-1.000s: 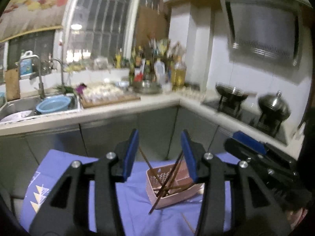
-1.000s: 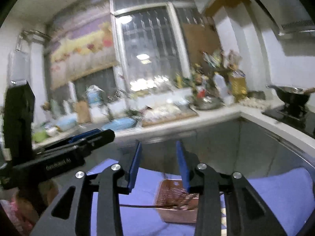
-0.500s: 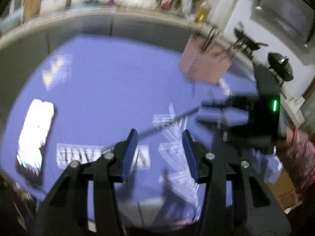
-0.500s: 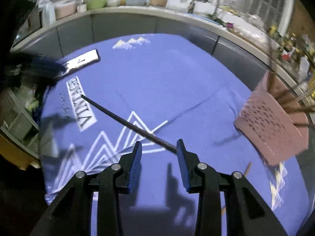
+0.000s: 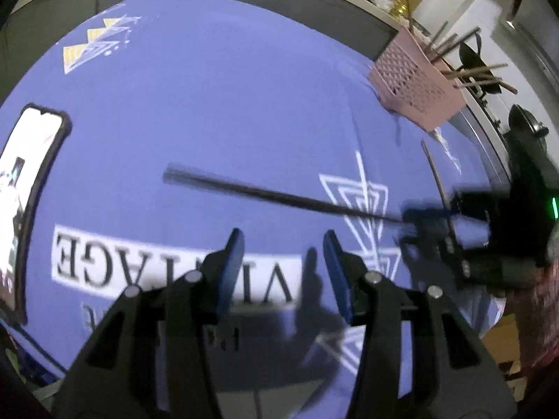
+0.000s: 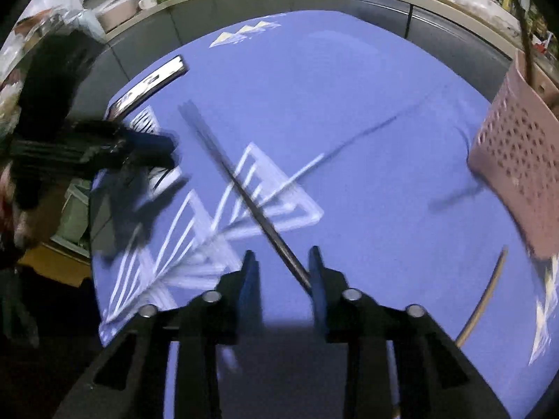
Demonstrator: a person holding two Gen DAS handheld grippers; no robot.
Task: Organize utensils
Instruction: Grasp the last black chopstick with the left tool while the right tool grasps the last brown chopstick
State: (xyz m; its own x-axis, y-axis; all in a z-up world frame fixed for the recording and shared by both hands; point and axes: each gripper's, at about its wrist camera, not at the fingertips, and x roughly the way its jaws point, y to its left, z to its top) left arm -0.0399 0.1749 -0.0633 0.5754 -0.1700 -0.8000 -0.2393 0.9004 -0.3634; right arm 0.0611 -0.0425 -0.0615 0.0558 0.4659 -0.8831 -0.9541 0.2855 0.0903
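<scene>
Change: we swung both grippers down from the counter to the cloth (image 5: 244,104).
Right gripper (image 6: 283,272): wide, chopstick (image 6: 244,195) between jaws, ungripped.
Left gripper (image 5: 281,255): wide, empty.
Basket (image 6: 517,174): far right.

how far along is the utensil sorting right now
Partly done. Several chopsticks already stand in the pink basket. In hand: the right gripper has its open jaws around one end of a dark chopstick but has not closed on it. Left: that chopstick and a second, lighter one lying on the blue cloth. The left gripper is open and empty.
</scene>
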